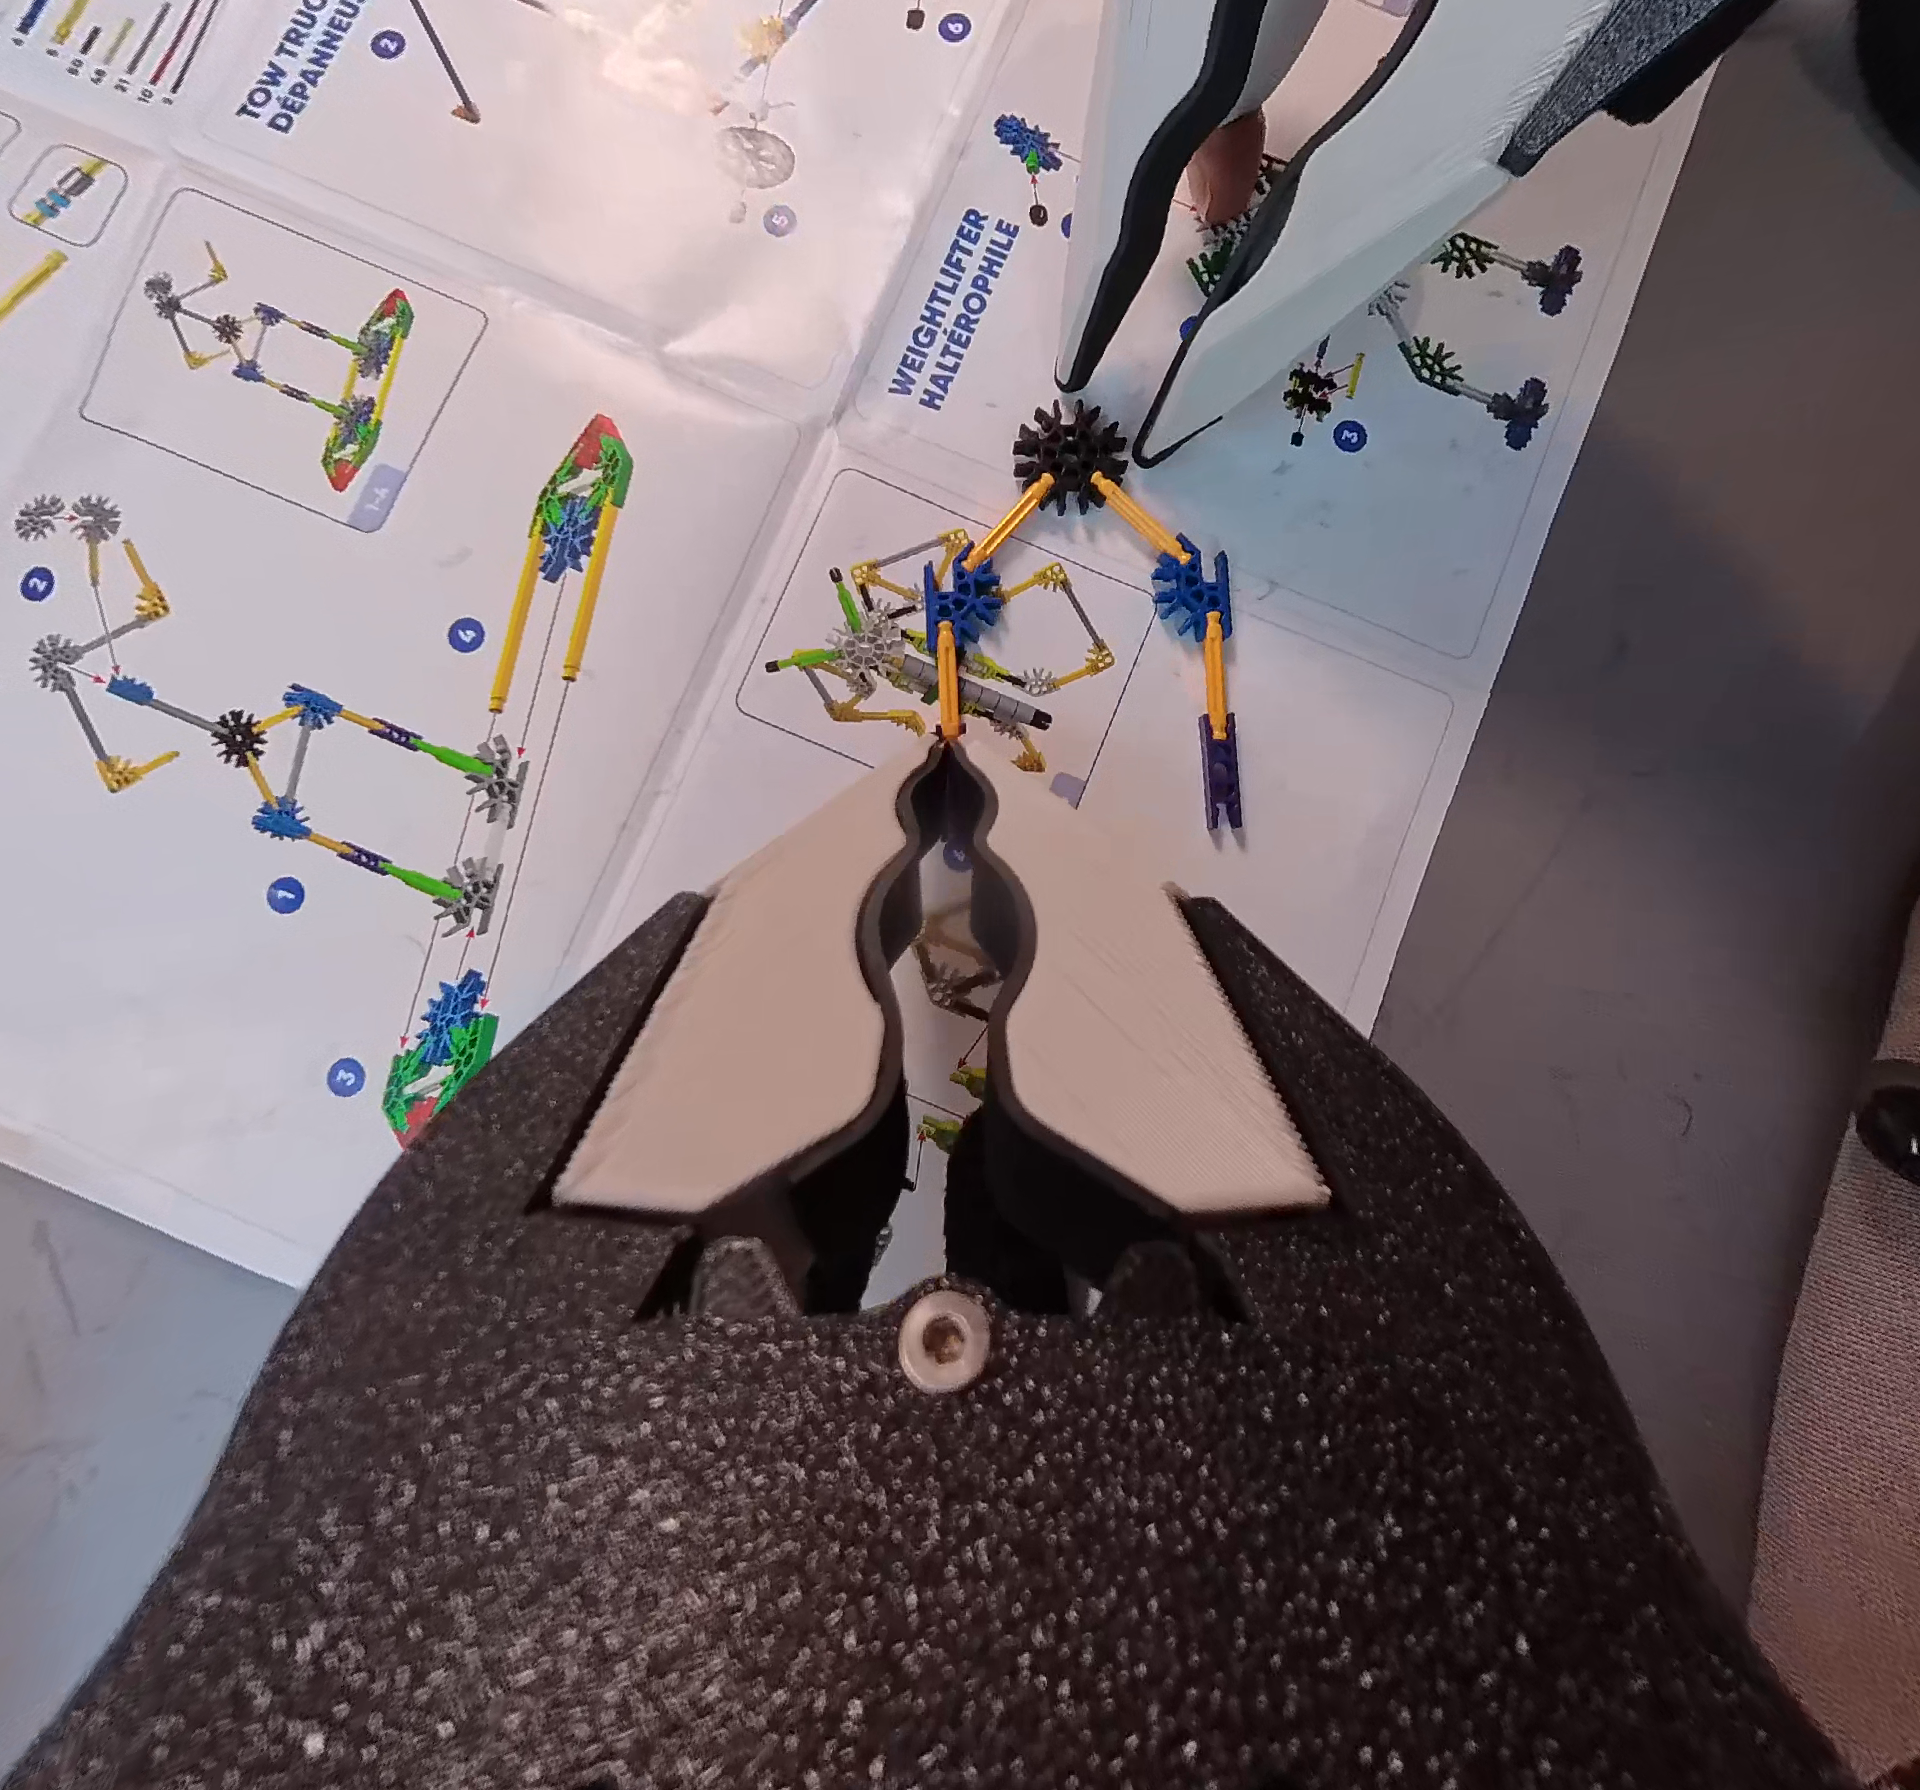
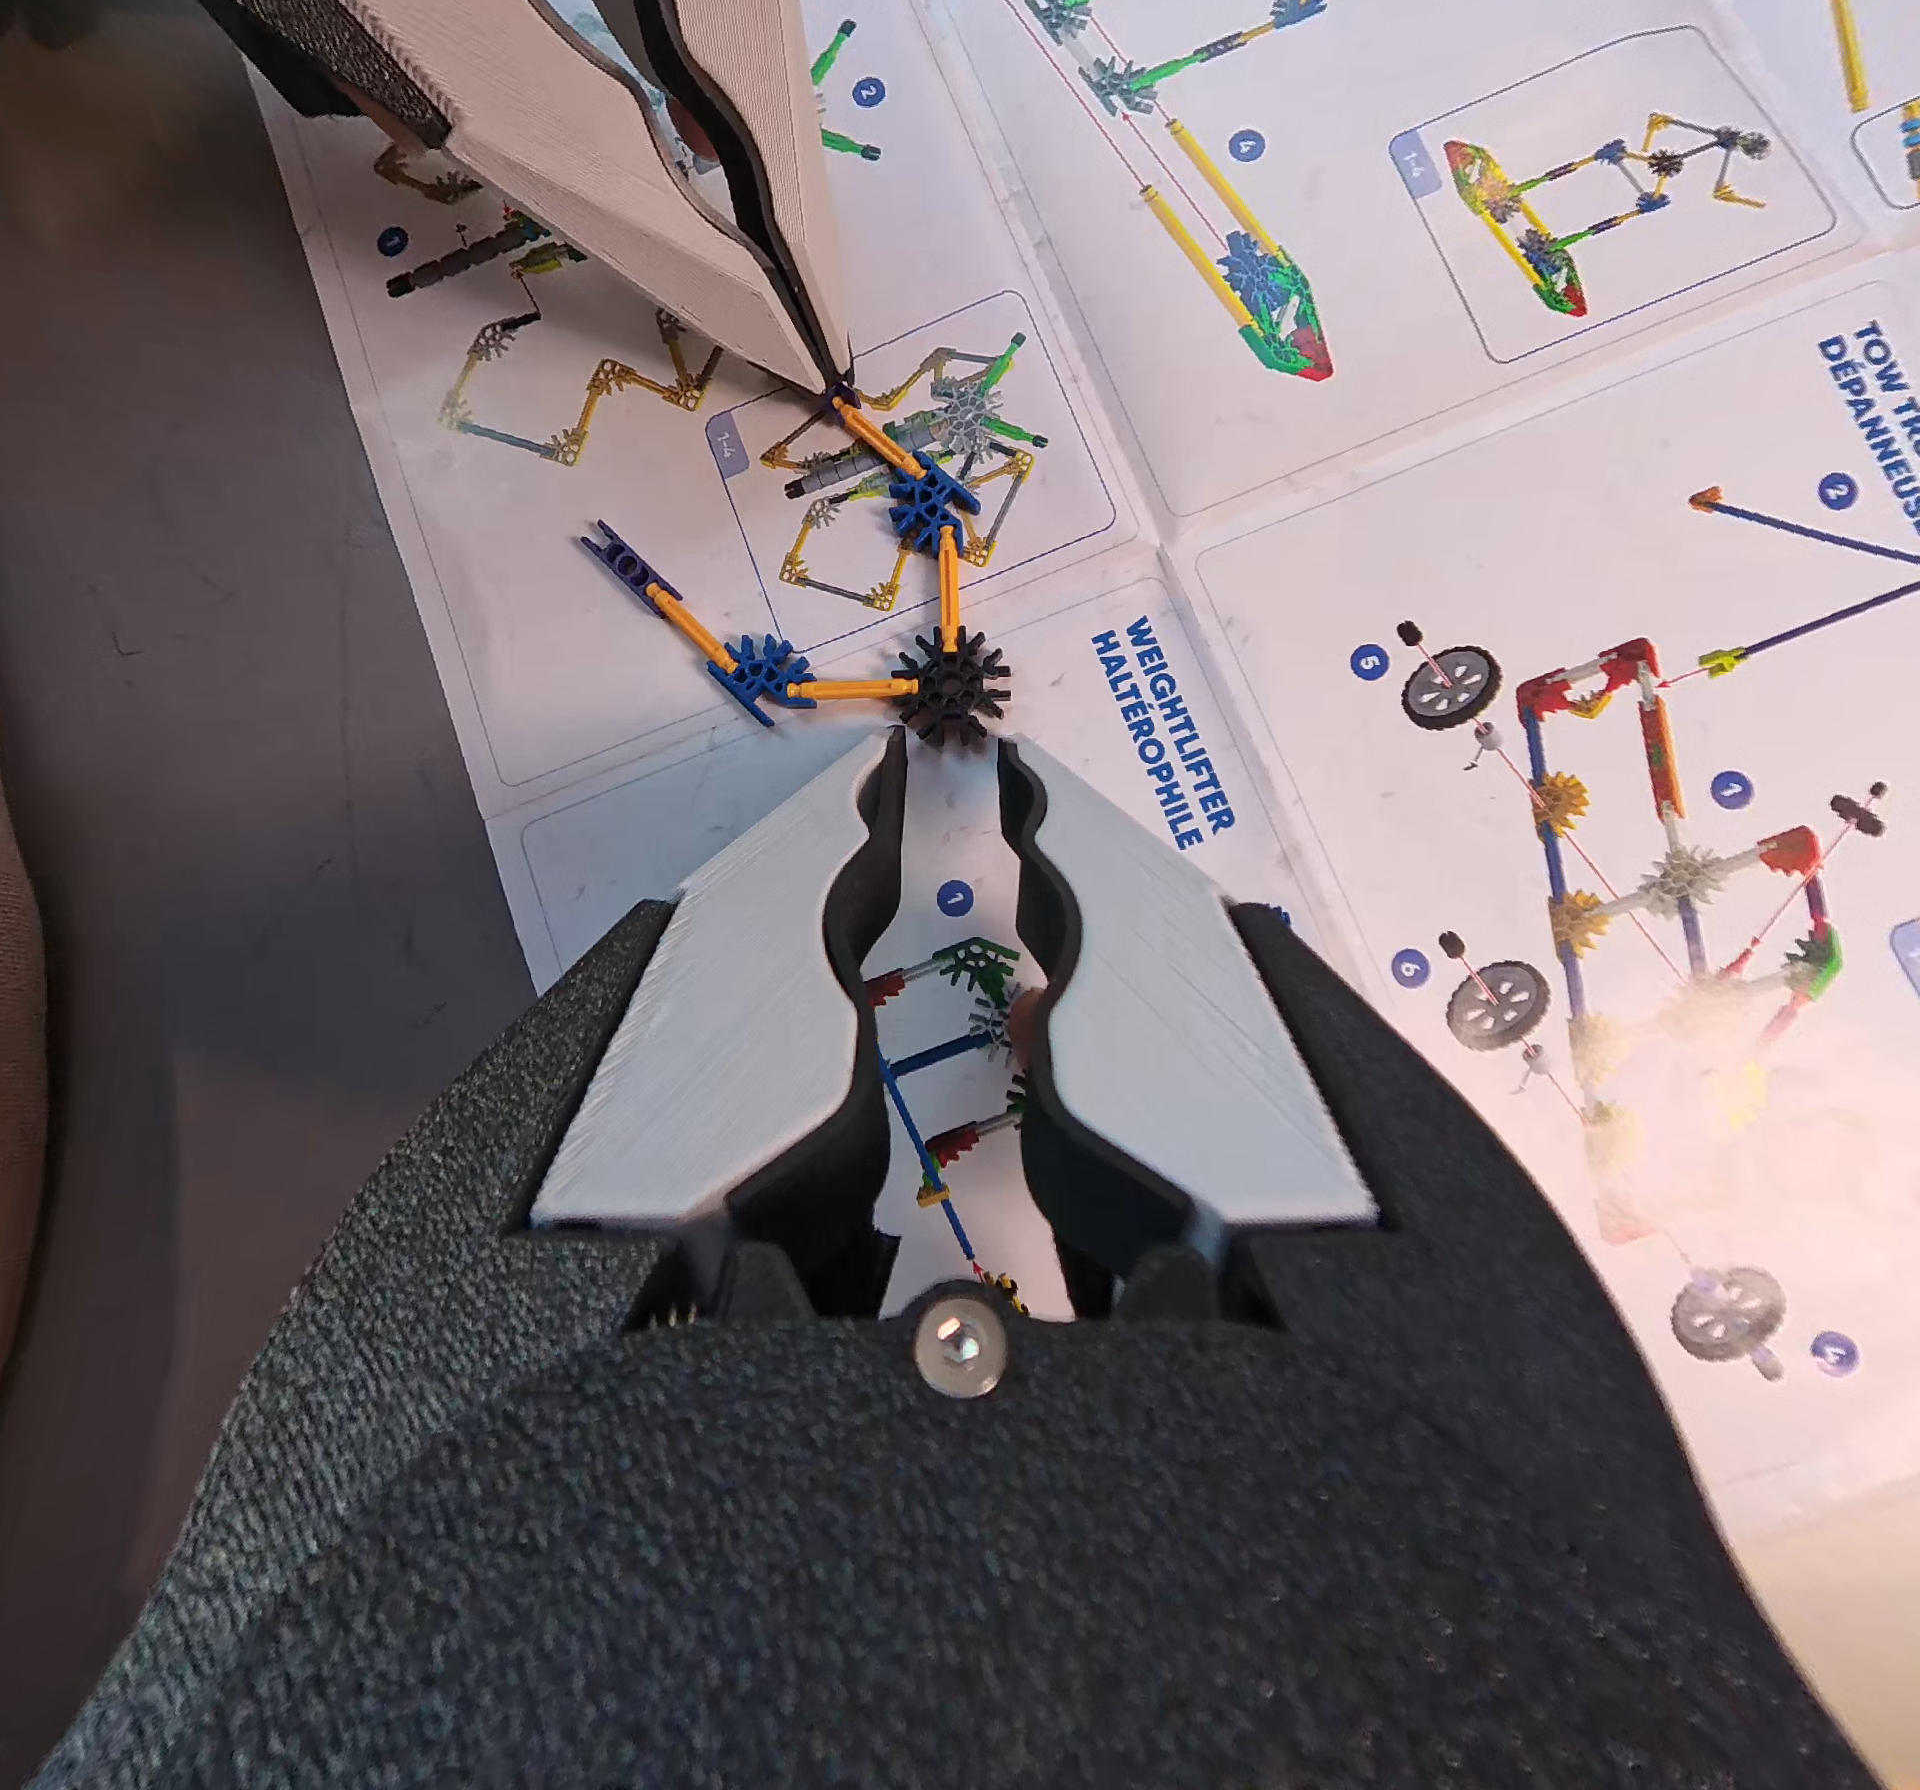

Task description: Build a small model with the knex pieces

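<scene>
A small rod-and-connector assembly lies on a printed instruction sheet. A black round hub joins two yellow rods, each leading to a blue connector. From one blue connector a yellow rod ends in a loose purple connector. My left gripper is shut on the end of the other yellow rod, where a small dark purple piece shows. My right gripper is open, its tips flanking the near edge of the black hub.
The sheet covers most of a grey table. The sheet's edge runs along the side by the purple connector. A small dark round object sits at the far right edge. Left tips to right tips: about 8 centimeters. It is some 5 centimeters from my left tips to the loose purple connector.
</scene>
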The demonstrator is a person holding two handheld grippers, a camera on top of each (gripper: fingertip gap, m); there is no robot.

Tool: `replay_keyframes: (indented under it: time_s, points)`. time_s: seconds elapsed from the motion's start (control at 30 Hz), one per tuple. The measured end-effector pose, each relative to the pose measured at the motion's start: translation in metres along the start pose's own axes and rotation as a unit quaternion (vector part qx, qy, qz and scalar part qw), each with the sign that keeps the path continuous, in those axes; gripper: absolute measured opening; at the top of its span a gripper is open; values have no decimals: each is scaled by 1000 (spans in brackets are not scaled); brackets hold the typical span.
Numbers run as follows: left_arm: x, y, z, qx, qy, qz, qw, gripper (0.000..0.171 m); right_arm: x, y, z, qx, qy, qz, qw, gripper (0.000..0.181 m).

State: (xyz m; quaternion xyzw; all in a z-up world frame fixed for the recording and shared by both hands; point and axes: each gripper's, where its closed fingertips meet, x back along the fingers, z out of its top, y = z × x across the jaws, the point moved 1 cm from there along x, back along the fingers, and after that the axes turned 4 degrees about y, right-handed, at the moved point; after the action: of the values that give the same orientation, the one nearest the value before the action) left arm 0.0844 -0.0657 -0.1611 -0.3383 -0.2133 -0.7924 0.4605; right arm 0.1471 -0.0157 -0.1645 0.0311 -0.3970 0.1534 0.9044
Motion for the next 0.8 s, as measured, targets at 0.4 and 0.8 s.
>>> replay_keyframes:
  time_s: [0.4, 0.8]
  points:
    - [-2, -1, 0, 9, -53, -15, 998, 0, 0, -1, 0, 1, 1, -2, 1000, 17]
    - [25, -10, -7, 71, 8, -93, 993, 15, 5, 1, -3, -10, -2, 5, 1000, 20]
